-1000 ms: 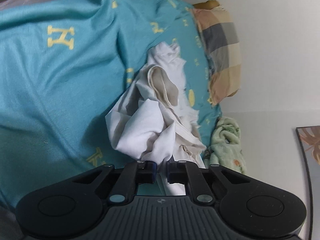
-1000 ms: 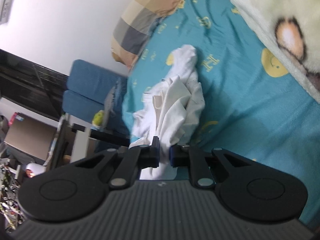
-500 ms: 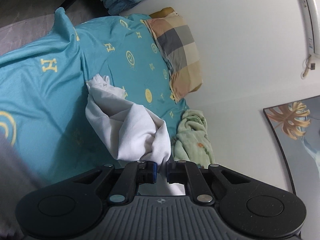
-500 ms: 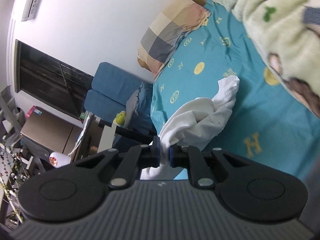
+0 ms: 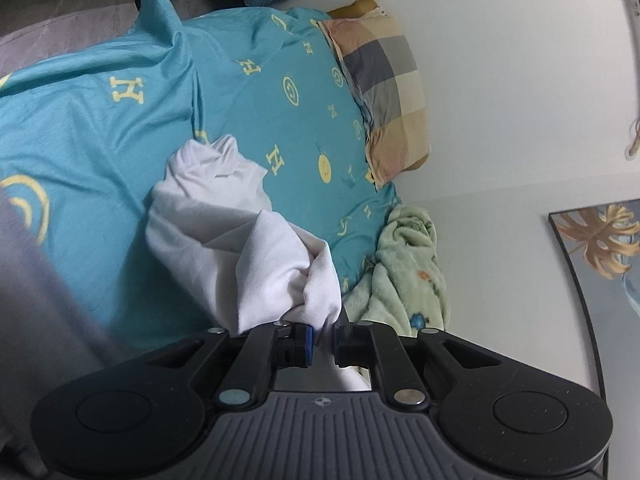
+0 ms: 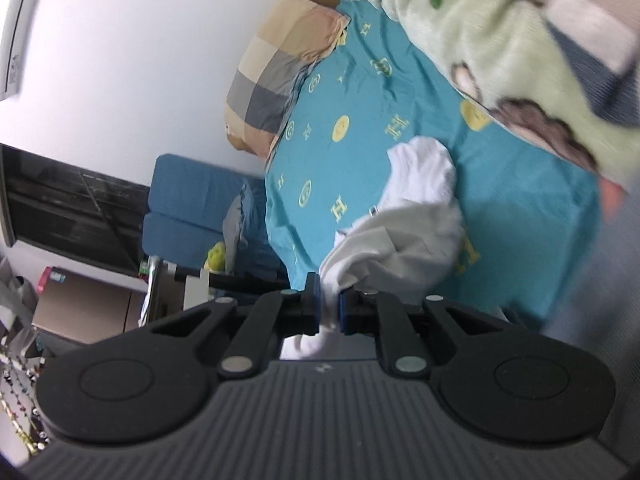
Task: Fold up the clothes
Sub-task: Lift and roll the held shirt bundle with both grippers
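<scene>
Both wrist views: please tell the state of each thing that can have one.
left gripper: shut on white garment
right gripper: shut on white garment
white garment: crumpled, unfolded, far end on bed
green blanket: bunched beside wall
checked pillow: lying at bed end

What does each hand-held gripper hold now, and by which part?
Both hold the white garment: the left hand-held gripper and the right hand-held gripper each pinch a bunched edge; which part cannot be told.

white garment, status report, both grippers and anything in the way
Left gripper shut on white garment. Right gripper shut on it too. Garment bunched, far end on teal bedsheet. Green blanket beside it.
</scene>
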`<state>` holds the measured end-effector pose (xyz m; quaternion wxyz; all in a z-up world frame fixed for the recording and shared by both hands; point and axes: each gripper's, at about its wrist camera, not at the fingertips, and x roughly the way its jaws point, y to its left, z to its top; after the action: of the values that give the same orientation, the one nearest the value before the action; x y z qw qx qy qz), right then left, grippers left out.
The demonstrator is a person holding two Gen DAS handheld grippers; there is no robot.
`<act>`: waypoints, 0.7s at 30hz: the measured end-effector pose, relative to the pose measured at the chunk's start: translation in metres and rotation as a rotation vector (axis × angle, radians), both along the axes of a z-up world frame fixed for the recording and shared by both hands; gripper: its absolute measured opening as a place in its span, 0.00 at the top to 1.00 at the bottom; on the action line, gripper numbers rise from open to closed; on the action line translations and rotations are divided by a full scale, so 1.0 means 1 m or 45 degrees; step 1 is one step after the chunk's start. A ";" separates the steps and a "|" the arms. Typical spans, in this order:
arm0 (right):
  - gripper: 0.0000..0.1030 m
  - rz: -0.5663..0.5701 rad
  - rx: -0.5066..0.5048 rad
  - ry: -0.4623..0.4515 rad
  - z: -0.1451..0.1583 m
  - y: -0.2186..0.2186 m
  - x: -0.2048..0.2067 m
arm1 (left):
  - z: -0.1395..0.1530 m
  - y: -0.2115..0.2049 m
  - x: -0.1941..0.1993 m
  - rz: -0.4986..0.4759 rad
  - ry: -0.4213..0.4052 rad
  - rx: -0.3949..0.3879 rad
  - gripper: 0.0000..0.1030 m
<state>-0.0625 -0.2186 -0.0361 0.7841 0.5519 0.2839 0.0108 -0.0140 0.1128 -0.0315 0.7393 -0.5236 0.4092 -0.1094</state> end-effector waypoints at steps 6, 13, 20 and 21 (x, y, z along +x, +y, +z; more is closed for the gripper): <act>0.88 -0.039 -0.025 0.052 0.000 -0.005 0.067 | -0.009 -0.010 0.060 0.042 0.040 -0.003 0.90; 0.88 -0.086 -0.017 0.177 -0.033 -0.019 0.147 | -0.033 -0.025 0.146 0.037 0.105 0.049 0.90; 0.88 -0.089 -0.036 0.297 -0.092 -0.031 0.210 | -0.089 -0.039 0.229 -0.046 0.135 0.153 0.90; 0.88 -0.079 -0.036 0.315 -0.100 -0.033 0.217 | -0.098 -0.041 0.235 -0.046 0.147 0.167 0.90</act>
<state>0.1542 -0.2518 -0.1362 0.7508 0.5463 0.3614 -0.0856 0.2206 0.0719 -0.1293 0.7450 -0.4720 0.4668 -0.0651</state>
